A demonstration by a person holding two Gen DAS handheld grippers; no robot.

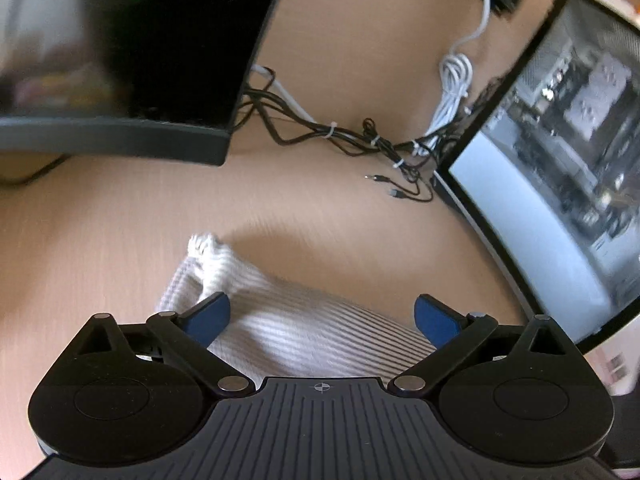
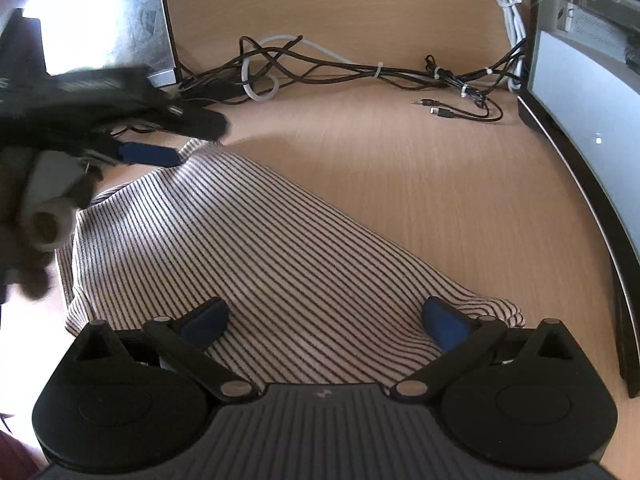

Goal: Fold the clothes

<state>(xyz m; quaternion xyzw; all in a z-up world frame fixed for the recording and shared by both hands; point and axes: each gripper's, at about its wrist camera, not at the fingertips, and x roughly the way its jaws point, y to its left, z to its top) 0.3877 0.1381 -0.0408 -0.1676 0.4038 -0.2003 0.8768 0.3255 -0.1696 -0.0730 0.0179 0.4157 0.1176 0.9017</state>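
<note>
On the light wooden surface (image 2: 460, 200) lies a white garment with thin dark stripes (image 2: 248, 248), folded into a rough wedge that narrows toward its far corner. Both grippers stand with their blue-padded fingers spread wide, holding nothing. The right gripper (image 2: 324, 320) hovers over the near edge of the striped garment, its fingers straddling the cloth, with a bunched corner just beside the right finger. The left gripper (image 1: 322, 318) sits over the far end of the same garment (image 1: 304, 324), where a small crumpled tip of cloth pokes out ahead of its left finger. From the right wrist view the left gripper (image 2: 152, 154) appears blurred at the left edge, one blue pad close to the garment's far corner; whether it touches cannot be told. Behind the cloth, a tangle of black and white cables (image 2: 352, 68) with white ties runs along the back panel. A dark monitor (image 1: 168, 40) stands at the left and a lit monitor (image 1: 560, 168) at the right.
</note>
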